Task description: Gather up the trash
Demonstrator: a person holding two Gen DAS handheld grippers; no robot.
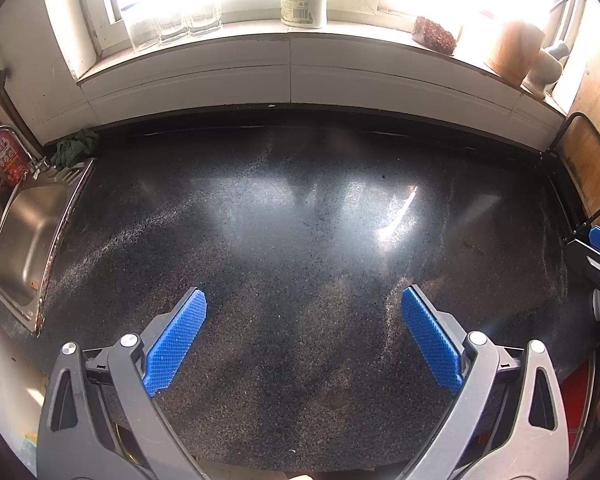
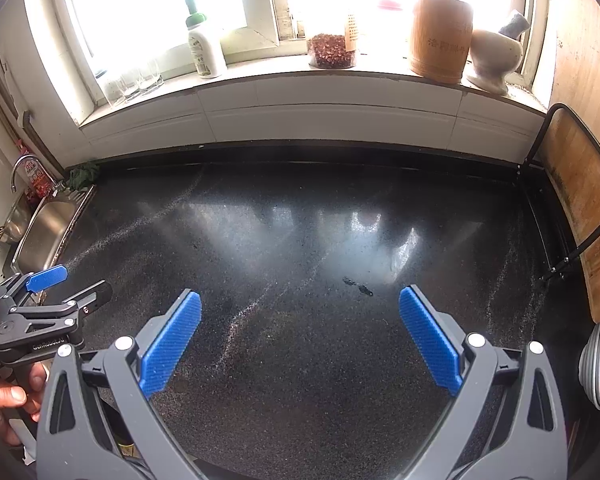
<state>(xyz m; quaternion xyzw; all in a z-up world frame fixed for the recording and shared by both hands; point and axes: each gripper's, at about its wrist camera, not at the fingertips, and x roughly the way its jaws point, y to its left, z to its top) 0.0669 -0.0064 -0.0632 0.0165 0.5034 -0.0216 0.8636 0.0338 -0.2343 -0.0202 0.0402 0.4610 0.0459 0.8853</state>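
Blue-padded left claw (image 1: 303, 300) and right claw (image 2: 300, 300) both hang spread, empty, over the speckled worktop (image 2: 300, 360). "GenRobot.AI" marks the left claw at 9 o'clock. Small dark scraps (image 2: 358, 286) lie at 1 o'clock. Sill bottle's (image 2: 205, 50) label unreadable.

On the pale windowsill (image 2: 340, 76) stand one white plastic bottle with a green cap (image 2: 204, 46), one round clear jar of reddish dried bits (image 2: 332, 51), one tall cylindrical bamboo holder (image 2: 440, 36), and one white stone mortar (image 2: 494, 58) with one grey pestle (image 2: 516, 24) in it. The clear drinking glasses (image 2: 134, 82) look like three or four; glare blurs the count. One steel sink (image 1: 24, 240), one curved tap (image 2: 26, 170), one wooden cutting board (image 2: 580, 208), one dark green cloth (image 1: 76, 148).
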